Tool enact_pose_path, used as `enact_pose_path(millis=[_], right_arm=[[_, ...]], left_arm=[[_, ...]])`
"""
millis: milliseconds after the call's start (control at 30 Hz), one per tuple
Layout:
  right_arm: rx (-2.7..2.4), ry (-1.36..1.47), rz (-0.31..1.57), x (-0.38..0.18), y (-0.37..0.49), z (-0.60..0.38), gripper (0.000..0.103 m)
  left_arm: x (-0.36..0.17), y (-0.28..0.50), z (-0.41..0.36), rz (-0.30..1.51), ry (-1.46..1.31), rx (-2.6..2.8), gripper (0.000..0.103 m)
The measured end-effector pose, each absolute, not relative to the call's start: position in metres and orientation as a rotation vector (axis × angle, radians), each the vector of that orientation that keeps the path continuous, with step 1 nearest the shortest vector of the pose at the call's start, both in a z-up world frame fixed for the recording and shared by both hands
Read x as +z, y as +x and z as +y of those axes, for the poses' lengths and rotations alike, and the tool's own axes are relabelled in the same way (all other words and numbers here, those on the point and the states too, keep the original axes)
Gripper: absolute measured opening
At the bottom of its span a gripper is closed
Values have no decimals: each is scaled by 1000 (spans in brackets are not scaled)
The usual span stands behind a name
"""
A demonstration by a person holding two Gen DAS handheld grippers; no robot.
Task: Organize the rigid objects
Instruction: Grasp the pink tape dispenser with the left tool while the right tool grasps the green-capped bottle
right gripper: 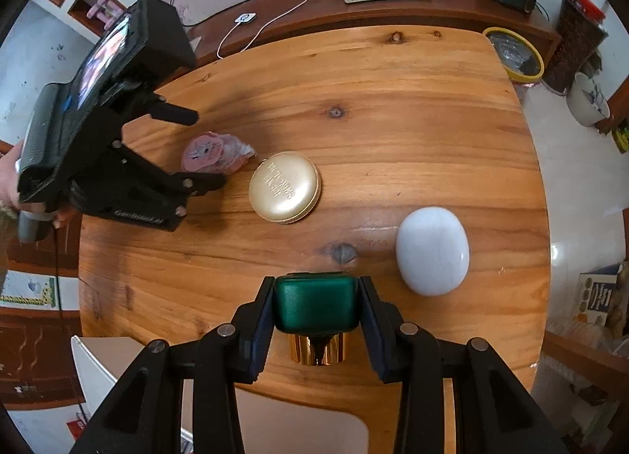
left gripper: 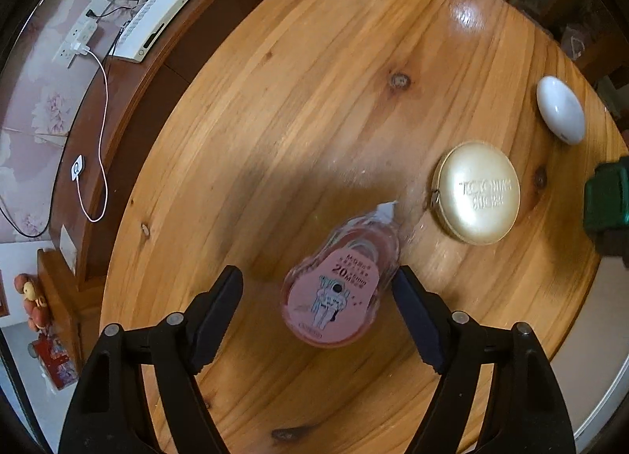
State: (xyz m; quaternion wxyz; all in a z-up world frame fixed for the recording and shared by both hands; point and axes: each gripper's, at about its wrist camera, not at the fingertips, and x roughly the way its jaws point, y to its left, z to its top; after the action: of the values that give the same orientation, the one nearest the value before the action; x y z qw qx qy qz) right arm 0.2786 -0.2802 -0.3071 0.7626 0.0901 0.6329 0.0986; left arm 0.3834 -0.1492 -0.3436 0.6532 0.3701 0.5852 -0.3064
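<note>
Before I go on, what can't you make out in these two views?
- Green-capped bottle: body below the gold collar, hidden by the right gripper in the right wrist view; cut off at the edge in the left.
- Pink tape roll: small label print blurred, left wrist view.
- Left gripper: contact with the roll unclear.

Left tongs [left gripper: 318,312] gape wide apart; right tongs [right gripper: 316,306] are clamped together.

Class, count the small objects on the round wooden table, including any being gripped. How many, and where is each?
4. Pink tape roll by the left hand-held gripper; gold compact mid-table; white oval case to its right; green-capped bottle in the right hand-held gripper. None seems hidden.
</note>
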Motion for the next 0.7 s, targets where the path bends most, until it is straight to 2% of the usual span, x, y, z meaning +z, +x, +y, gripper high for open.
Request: enact_pose_path(millis=[33, 100, 467, 700], right_arm=[[213, 197, 1378, -306, 277, -279, 41], [208, 194, 1384, -305, 274, -276, 41], [194, 232, 1384, -299, 260, -267, 41], [159, 263, 1350, -279, 243, -262, 41]], left_arm=[[-343, 384, -148, 1328, 827, -709, 74], [-340, 384, -147, 1332, 796, -739, 58], [-329, 366, -120, 1327, 690, -589, 53], [-286, 351, -90, 1313, 555, -544, 53]])
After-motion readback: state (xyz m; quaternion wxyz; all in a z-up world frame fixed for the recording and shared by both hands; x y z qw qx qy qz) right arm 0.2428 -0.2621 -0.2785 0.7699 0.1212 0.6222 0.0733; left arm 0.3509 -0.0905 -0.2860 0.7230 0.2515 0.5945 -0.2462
